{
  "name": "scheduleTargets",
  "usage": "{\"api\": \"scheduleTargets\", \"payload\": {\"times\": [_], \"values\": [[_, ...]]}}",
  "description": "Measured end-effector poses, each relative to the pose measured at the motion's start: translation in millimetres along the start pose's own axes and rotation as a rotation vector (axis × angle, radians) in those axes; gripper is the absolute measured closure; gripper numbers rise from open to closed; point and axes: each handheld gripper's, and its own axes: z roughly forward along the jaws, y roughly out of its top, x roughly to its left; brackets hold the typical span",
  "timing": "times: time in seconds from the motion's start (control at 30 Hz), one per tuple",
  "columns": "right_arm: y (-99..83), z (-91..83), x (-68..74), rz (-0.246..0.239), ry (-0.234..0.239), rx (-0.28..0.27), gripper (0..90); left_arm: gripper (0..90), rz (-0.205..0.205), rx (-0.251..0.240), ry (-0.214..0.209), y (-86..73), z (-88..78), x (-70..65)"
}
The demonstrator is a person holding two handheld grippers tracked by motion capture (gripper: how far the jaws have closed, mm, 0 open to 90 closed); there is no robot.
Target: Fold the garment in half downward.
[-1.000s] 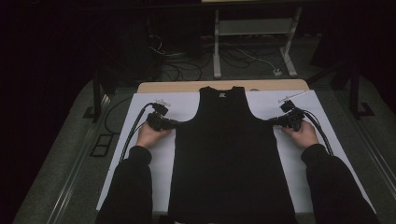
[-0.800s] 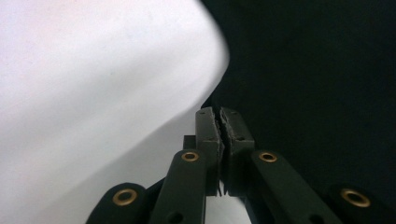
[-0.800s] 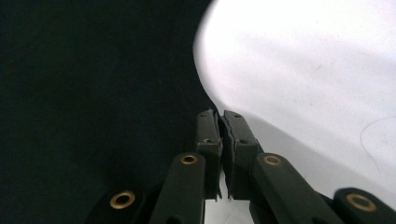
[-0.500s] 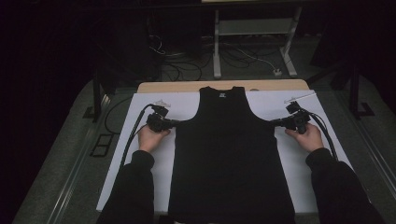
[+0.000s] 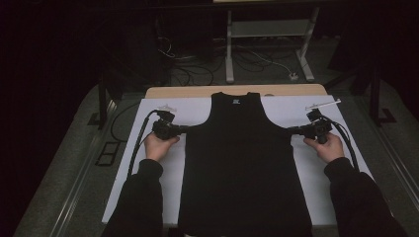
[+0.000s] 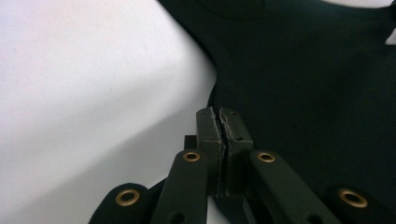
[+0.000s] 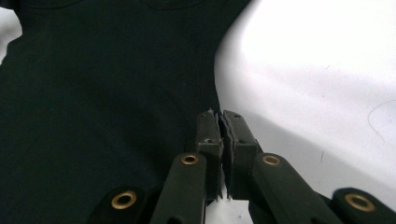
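- Your black tank top (image 5: 244, 168) lies flat on the white sheet (image 5: 148, 118) that covers the surface, neck toward the far edge and hem toward you, roughly midway between your two hands.
- Your left claw (image 5: 184, 129) sits at the garment's left side, just below the armhole. Its jaws have just been closing and now meet on the edge of the fabric.
- In the left gripper view, the left claw (image 6: 223, 122) has its pads pressed together with a thin fold of the black cloth caught between them, where the armhole curve ends and the side seam begins.
- Your right claw (image 5: 292, 130) mirrors it at the garment's right side, at the same height, jaws drawn tight together on the edge.
- In the right gripper view, the right claw (image 7: 219, 126) pinches the cloth's edge just below the armhole curve; white sheet lies to one side of the jaws, black fabric to the other.
- Your left hand (image 5: 159, 146) and right hand (image 5: 327, 147) hold the gripper bodies just outside the garment, dark sleeves coming in from the near edge.
- A cable (image 5: 138, 143) trails from the left gripper back along the sheet toward you.
- The shoulder straps and a small label at the neck (image 5: 236, 101) lie undisturbed near the far edge.
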Motion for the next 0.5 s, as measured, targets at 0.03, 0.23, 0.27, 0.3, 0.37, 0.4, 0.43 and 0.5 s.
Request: {"api": "scheduleTargets", "payload": {"times": [0.03,0.23,0.27,0.3,0.37,0.4,0.43,0.5], "values": [[-0.5,-1.1,0.7,-0.004,-0.001,-0.004,85.1,86.9,-0.002,-0.011,-0.001,-0.1,-2.0,-0.5],[-1.2,-6.4,4.5,-0.005,0.002,-0.015,85.1,86.9,-0.005,-0.027,-0.014,-1.2,-9.5,-5.0],[-1.5,-7.5,4.8,-0.004,-0.001,-0.017,85.1,86.9,-0.008,-0.031,-0.015,-1.8,-9.6,-6.0],[-1.8,-8.7,5.1,0.001,0.003,-0.020,85.1,86.9,-0.008,-0.029,-0.017,-2.2,-9.8,-6.5],[-3.0,-10.6,5.8,0.007,0.007,-0.031,85.1,86.9,-0.011,-0.029,-0.016,-3.0,-11.0,-7.3],[-3.7,-11.8,6.7,0.007,0.009,-0.033,85.1,86.9,-0.015,-0.033,-0.019,-3.4,-11.5,-7.3],[-4.1,-12.8,7.2,0.007,0.013,-0.032,85.1,86.9,-0.016,-0.033,-0.021,-3.8,-12.5,-6.9],[-5.0,-16.1,8.4,0.009,0.016,-0.038,85.0,86.9,-0.026,-0.039,-0.020,-4.9,-14.3,-5.9]]}}
